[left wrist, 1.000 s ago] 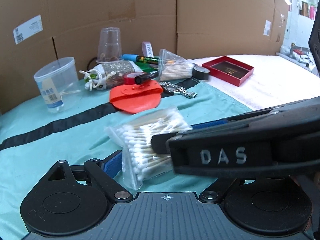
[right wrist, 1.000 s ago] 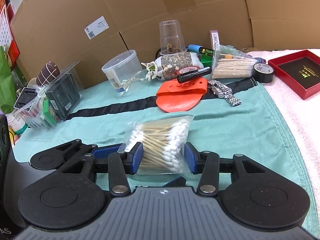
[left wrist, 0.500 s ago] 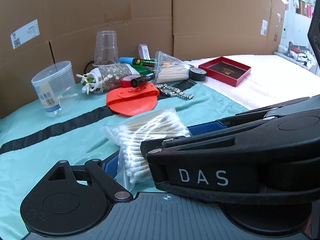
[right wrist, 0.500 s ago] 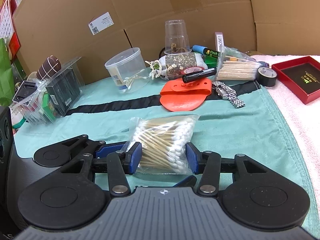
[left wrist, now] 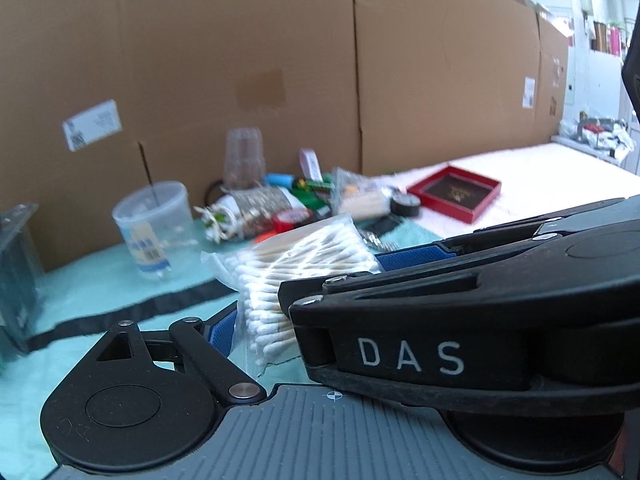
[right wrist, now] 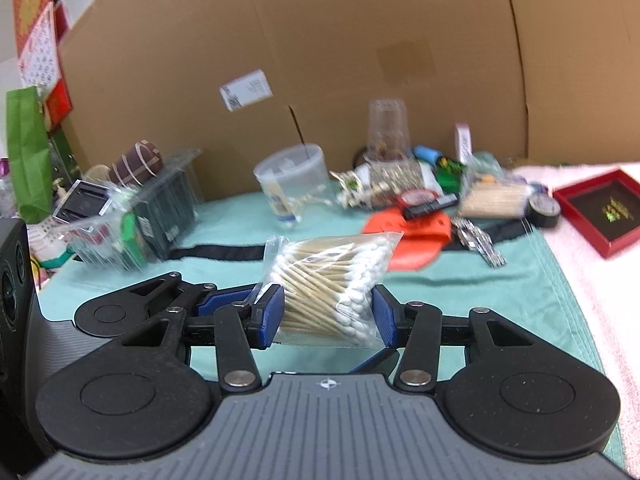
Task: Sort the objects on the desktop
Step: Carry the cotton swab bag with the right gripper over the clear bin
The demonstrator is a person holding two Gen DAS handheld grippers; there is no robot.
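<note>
Left wrist view: bag of cotton swabs (left wrist: 304,272) raised off the teal cloth (left wrist: 100,280), held crosswise in front of the camera. Left gripper (left wrist: 316,292) spread wide around the bag's two ends; near blue pad (left wrist: 220,330) at the lower end, far pad (left wrist: 412,258) at the upper end; cannot tell whether either pad presses on the plastic. Right gripper (left wrist: 320,300) lying across the lower right, its black body marked DAS, clamped over the bag's middle. Behind, blurred: clear tub (left wrist: 154,232), red tray (left wrist: 454,194), cardboard wall (left wrist: 320,80).

Right wrist view: right gripper (right wrist: 328,314) pinching the swab bag (right wrist: 328,284), both blue pads (right wrist: 270,316) flat against its sides. Bag clear of the cloth (right wrist: 460,292), orange piece (right wrist: 412,240) beyond it. Part of the left gripper (right wrist: 224,300) showing behind the left pad. Plastic bin (right wrist: 132,220) at the left, tub (right wrist: 290,178) and red tray (right wrist: 604,212) further back.
</note>
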